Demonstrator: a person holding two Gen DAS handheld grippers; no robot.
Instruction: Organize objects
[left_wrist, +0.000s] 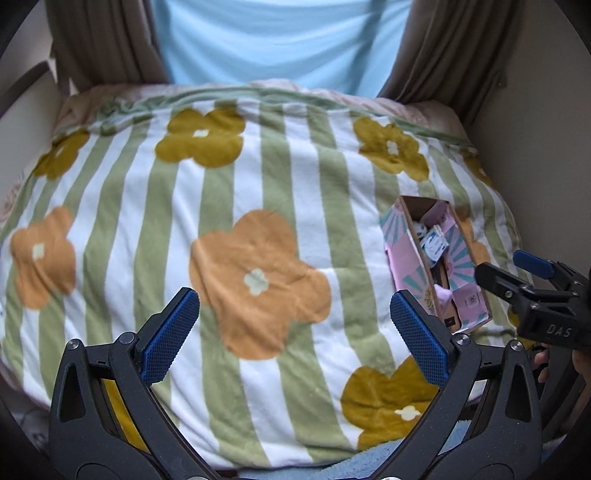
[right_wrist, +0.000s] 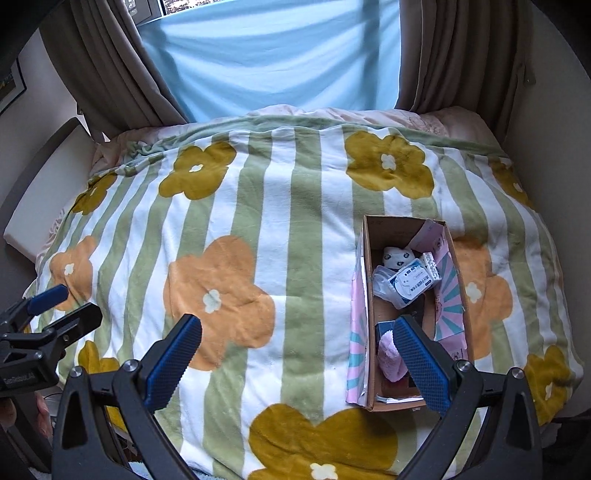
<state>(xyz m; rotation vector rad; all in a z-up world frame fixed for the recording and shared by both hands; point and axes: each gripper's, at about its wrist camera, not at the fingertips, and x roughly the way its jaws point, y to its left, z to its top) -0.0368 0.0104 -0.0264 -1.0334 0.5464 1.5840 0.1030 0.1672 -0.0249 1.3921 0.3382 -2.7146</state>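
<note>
A long cardboard box (right_wrist: 369, 295) with pink and teal outer print lies on the flowered blanket at the right. It holds a white packet with blue print (right_wrist: 406, 284), a small white panda-like item (right_wrist: 397, 255), a pink fluffy item (right_wrist: 391, 360) and other small things. The box also shows in the left wrist view (left_wrist: 402, 243). My right gripper (right_wrist: 297, 354) is open and empty, above the blanket, its right finger over the box's near end. My left gripper (left_wrist: 295, 332) is open and empty over the blanket's middle, left of the box.
The green-and-white striped blanket (right_wrist: 258, 229) with orange and mustard flowers covers the bed. Brown curtains (right_wrist: 107, 66) and a light blue sheet (right_wrist: 269, 55) hang behind. A wall stands close at the right (right_wrist: 546, 122). The left gripper shows at the right view's left edge (right_wrist: 48, 314).
</note>
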